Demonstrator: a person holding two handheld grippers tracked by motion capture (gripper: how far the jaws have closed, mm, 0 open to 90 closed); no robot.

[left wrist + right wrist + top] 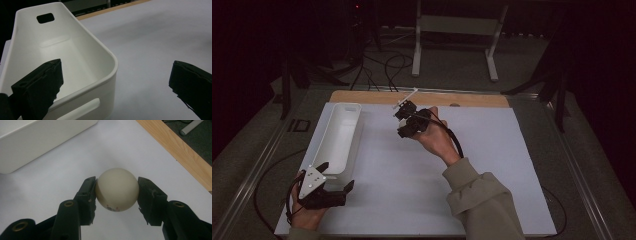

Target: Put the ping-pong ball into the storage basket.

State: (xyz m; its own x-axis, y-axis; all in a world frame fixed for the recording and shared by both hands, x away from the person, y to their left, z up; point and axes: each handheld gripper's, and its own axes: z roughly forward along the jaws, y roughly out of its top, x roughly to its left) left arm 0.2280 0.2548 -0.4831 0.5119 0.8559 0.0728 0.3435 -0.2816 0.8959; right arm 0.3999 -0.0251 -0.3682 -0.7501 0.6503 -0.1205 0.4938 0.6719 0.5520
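Ball in the grip, bin still empty

The right gripper (117, 191) is clamped on a single cream-white ball (117, 189), one black jaw pressed to each side, and holds it above the white sheet (422, 190) covering the tabletop, toward the far edge and just short of the bare wooden strip (362, 96) there. The one white bin (75, 52) lies lengthwise along the left edge with nothing visible inside it, so, judging from this, the pickup is done while the carry across and the drop into the bin remain. The left gripper (334, 184) waits at the near-left corner, jaws wide apart and holding nothing, one jaw over the bin's near end and the other over the sheet. The count: one ball, one bin, two grippers.
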